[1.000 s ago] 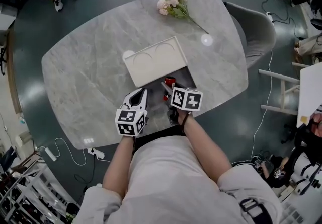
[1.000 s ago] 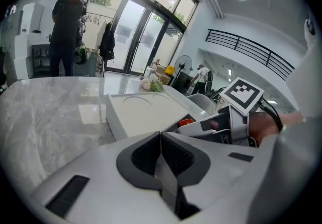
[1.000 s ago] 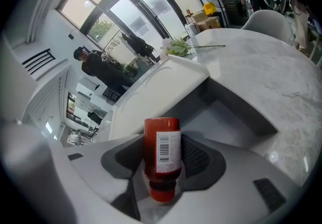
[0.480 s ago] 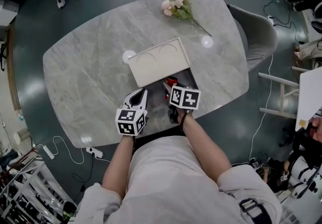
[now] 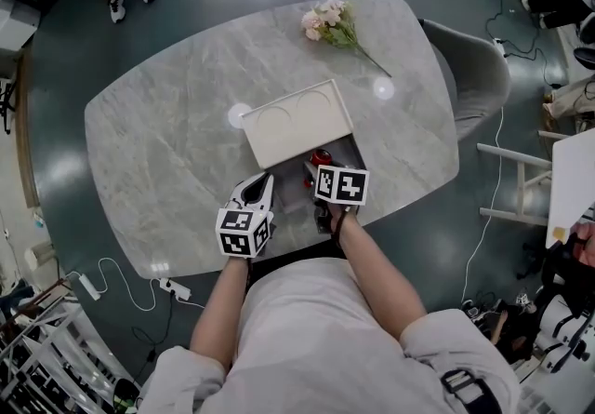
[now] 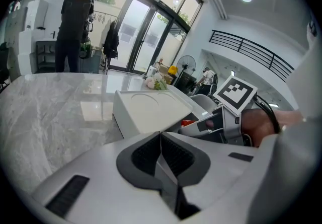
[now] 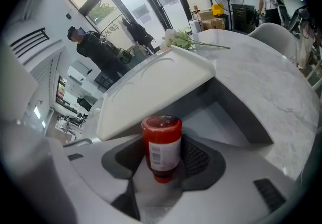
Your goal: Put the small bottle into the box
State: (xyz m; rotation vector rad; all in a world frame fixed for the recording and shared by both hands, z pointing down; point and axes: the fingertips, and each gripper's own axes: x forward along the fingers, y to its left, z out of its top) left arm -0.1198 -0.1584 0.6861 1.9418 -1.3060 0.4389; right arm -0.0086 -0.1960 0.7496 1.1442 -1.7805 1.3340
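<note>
Closer to the box (image 5: 296, 122) than before, right tool (image 7: 163, 155) clamps the small bottle (image 7: 162, 140); left tool (image 6: 161, 150) is pinched closed.

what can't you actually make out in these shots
- Label print on the small bottle: too small and blurred in the right gripper view.
- Most of that bottle in the head view: hidden under the right gripper and its marker cube.
- Inside of the box: the tilted white lid covers most of it in all three views.
</note>
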